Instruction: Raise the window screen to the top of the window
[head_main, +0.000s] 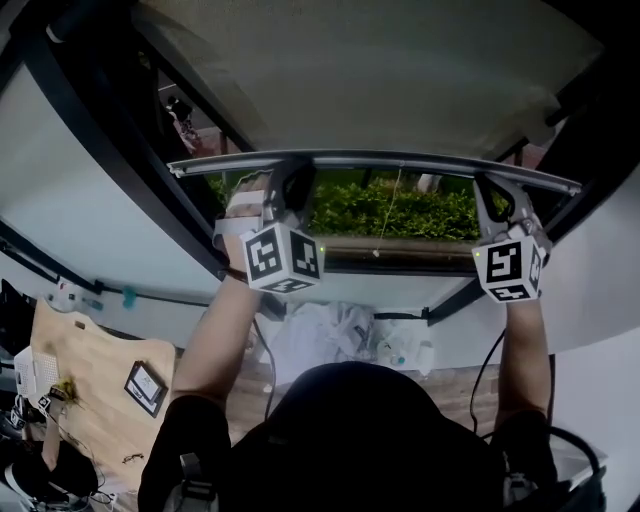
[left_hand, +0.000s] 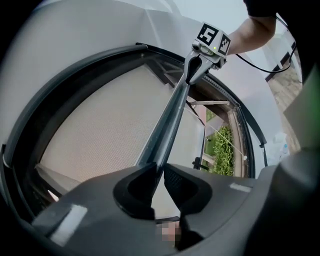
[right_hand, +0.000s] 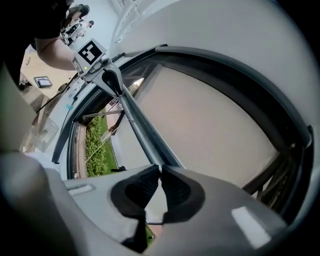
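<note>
The beige window screen (head_main: 380, 70) fills the upper window; its grey bottom bar (head_main: 400, 157) runs across just above the open gap. My left gripper (head_main: 290, 182) is shut on the bar near its left end, and my right gripper (head_main: 497, 195) is shut on it near the right end. In the left gripper view the jaws (left_hand: 159, 175) pinch the bar (left_hand: 167, 125), which runs up to the right gripper (left_hand: 197, 65). The right gripper view mirrors this: the gripper (right_hand: 160, 172) clamps the bar (right_hand: 142, 132), with the left gripper (right_hand: 107, 75) at its far end.
A dark window frame (head_main: 100, 150) surrounds the screen. Below the bar, a green hedge (head_main: 420, 212) shows outside and a thin pull cord (head_main: 386, 215) hangs down. Beneath the sill lie white bags (head_main: 320, 335), a wooden table (head_main: 90, 390) and a small framed card (head_main: 146, 387).
</note>
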